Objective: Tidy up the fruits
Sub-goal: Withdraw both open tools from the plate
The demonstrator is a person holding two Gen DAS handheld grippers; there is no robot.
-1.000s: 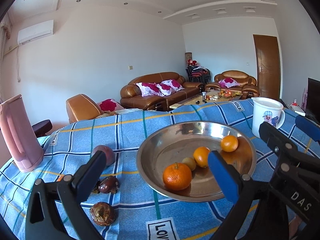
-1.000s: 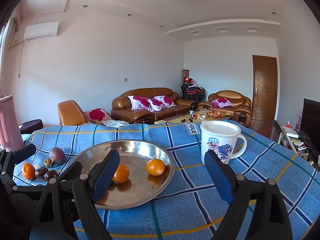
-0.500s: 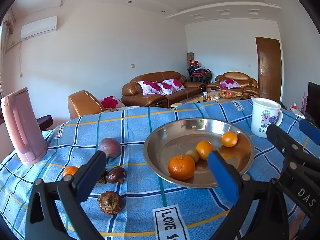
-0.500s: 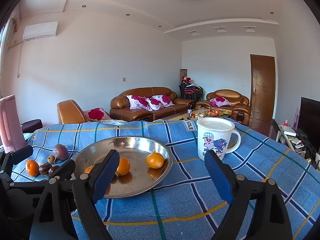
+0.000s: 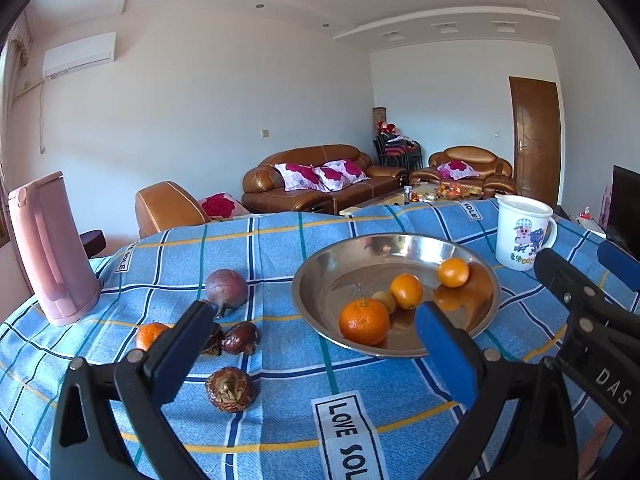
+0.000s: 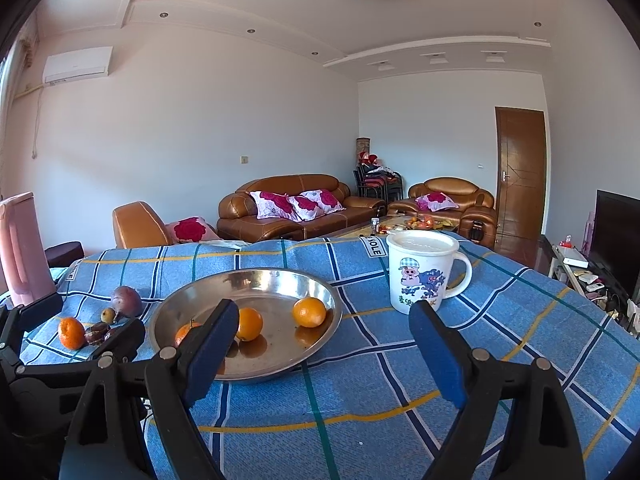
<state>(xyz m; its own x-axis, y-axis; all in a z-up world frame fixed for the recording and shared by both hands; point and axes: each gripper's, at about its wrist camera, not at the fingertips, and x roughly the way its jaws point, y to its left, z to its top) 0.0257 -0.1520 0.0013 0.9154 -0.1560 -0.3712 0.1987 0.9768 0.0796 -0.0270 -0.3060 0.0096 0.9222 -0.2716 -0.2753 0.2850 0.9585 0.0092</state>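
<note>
Both grippers, left gripper [image 5: 312, 344] and right gripper [image 6: 324, 340], jaws apart, empty. Steel dish [image 5: 320, 276] holds three oranges. Loose orange [image 5: 149, 334] and dark fruits [image 5: 240, 338] lie left on tabletop. Advice: approach low, straddle one fruit squarely, close gently.

White patches woven into the blue checked tablecloth [image 5: 280, 400] carry black capitals, the nearest reading "LOVE SOL" before the frame cuts it off, while white letters "DAS" stand on the black plastic arm of the right gripper [image 5: 588, 280].
</note>
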